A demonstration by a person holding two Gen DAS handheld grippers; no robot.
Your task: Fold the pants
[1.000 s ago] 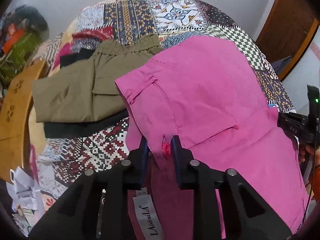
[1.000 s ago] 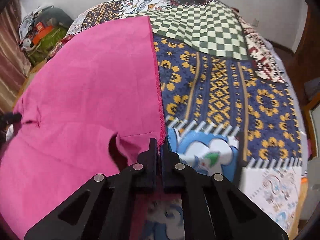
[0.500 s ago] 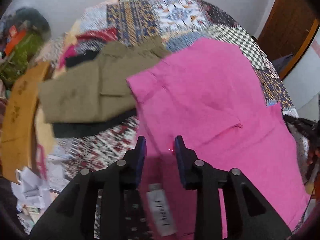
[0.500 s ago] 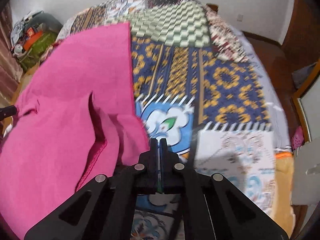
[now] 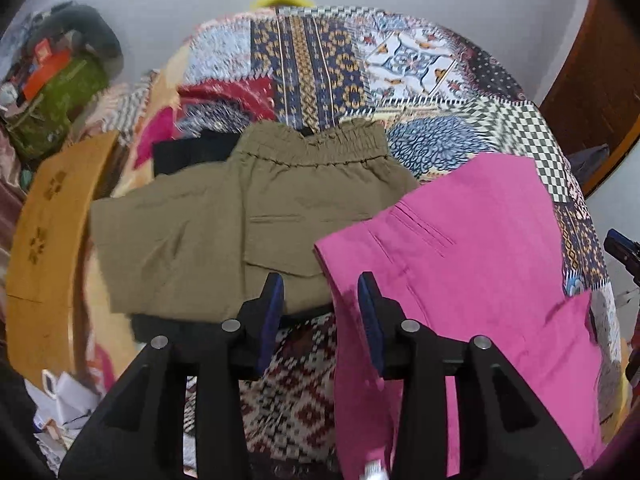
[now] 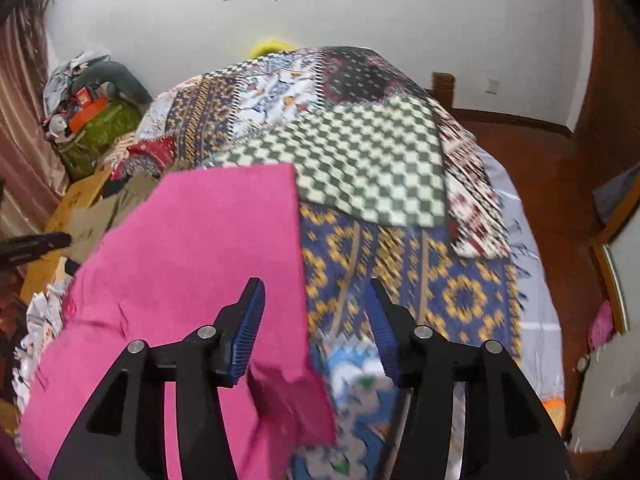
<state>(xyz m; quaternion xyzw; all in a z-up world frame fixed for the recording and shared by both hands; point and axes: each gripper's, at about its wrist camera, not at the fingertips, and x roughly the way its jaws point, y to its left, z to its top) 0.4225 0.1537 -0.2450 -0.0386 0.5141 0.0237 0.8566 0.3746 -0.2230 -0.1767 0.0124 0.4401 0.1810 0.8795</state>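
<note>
The pink pants (image 5: 480, 264) lie folded on the patchwork bedspread (image 5: 420, 60), waistband corner toward the left. They also show in the right wrist view (image 6: 192, 260). My left gripper (image 5: 320, 296) is open and empty, above the pants' left edge and the spread. My right gripper (image 6: 314, 304) is open and empty, above the pants' right edge, with loose pink cloth bunched under its left finger (image 6: 248, 320).
Folded olive shorts (image 5: 240, 220) lie on a black garment (image 5: 188, 152) left of the pink pants. A wooden bed edge (image 5: 44, 240) and papers (image 5: 68, 404) are at left. Bags (image 6: 96, 120) sit by the wall. Floor (image 6: 560, 184) lies to the right.
Both grippers have let go of the pink pants and opened. Both have lifted and pulled back; the pants now rest on the bed.
</note>
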